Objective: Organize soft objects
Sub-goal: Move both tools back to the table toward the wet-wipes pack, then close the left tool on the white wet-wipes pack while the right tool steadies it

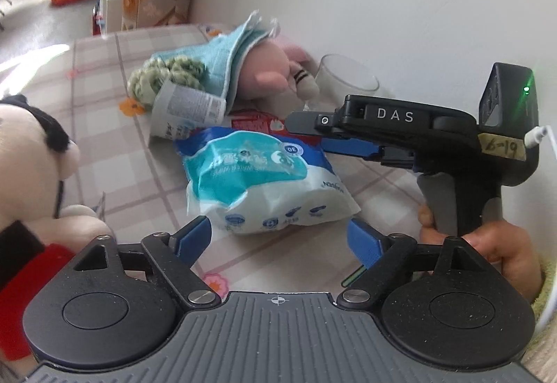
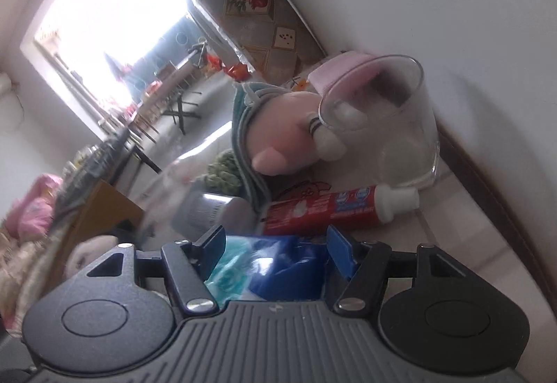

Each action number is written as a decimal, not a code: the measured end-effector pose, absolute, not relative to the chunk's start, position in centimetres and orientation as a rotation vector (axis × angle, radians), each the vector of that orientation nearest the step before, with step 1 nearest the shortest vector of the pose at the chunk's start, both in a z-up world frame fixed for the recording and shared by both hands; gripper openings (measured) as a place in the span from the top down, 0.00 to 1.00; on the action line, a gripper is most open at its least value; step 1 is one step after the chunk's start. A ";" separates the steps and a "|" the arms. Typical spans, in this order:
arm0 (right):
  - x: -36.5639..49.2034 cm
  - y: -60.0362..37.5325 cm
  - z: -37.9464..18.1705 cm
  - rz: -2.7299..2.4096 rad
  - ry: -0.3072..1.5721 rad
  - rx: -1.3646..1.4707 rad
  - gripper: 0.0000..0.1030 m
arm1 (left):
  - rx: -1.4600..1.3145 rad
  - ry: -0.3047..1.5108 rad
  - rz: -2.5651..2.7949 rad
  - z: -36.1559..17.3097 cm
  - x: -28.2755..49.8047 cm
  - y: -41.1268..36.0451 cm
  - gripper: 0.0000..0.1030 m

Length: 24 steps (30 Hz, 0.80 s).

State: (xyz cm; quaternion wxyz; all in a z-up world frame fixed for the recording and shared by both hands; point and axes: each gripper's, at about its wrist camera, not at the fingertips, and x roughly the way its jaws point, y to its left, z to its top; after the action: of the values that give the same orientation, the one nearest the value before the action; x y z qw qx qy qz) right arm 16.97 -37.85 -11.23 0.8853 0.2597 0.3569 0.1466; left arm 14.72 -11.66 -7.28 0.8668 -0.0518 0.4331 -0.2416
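Checked bedding [image 1: 115, 125] beside a white wall carries the clutter. At far left a cream plush doll [image 1: 31, 174] sits near the left gripper [image 1: 278, 237], whose blue pads stand released and apart, touching nothing. Straight ahead of those pads lies the wipes pack [image 1: 257, 181], its long axis running from near right to far left, with the near end just beyond the pads. Behind it lie a grey tube [image 1: 188, 111], a green knitted bundle [image 1: 163, 77], a blue cloth [image 1: 216, 59] and a pink plush toy [image 1: 268, 66]. At right, the right gripper [image 1: 348, 146] reaches in sideways at the pack's far end. Its own view shows blue wrapper between its spread pads [image 2: 339, 252], though whether they pinch it cannot be told. Judged so, the right gripper is nearer to a grasp.
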 end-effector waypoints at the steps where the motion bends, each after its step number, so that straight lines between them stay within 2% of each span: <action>1: 17.1 -37.8 -11.4 0.310 0.761 0.547 0.35 | -0.114 0.919 -0.505 -7.4 14.9 -11.6 0.17; 11: 13.9 -37.9 -12.7 0.527 0.920 0.736 0.34 | -0.147 0.973 -0.508 -7.8 14.6 -10.4 0.08; 19: 14.9 -39.3 -10.0 0.462 0.804 0.709 0.30 | -0.153 0.980 -0.471 -8.1 15.8 -10.3 0.05; 24: 18.3 -37.6 -12.3 0.478 0.877 0.730 0.30 | -0.164 0.993 -0.453 -8.6 16.8 -10.9 0.05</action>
State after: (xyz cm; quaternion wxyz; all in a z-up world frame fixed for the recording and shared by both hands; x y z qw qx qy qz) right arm 18.28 -37.59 -12.30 0.8146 0.3421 0.4112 0.2243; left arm 16.81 -10.86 -8.58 0.8516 -0.0778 0.4718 -0.2150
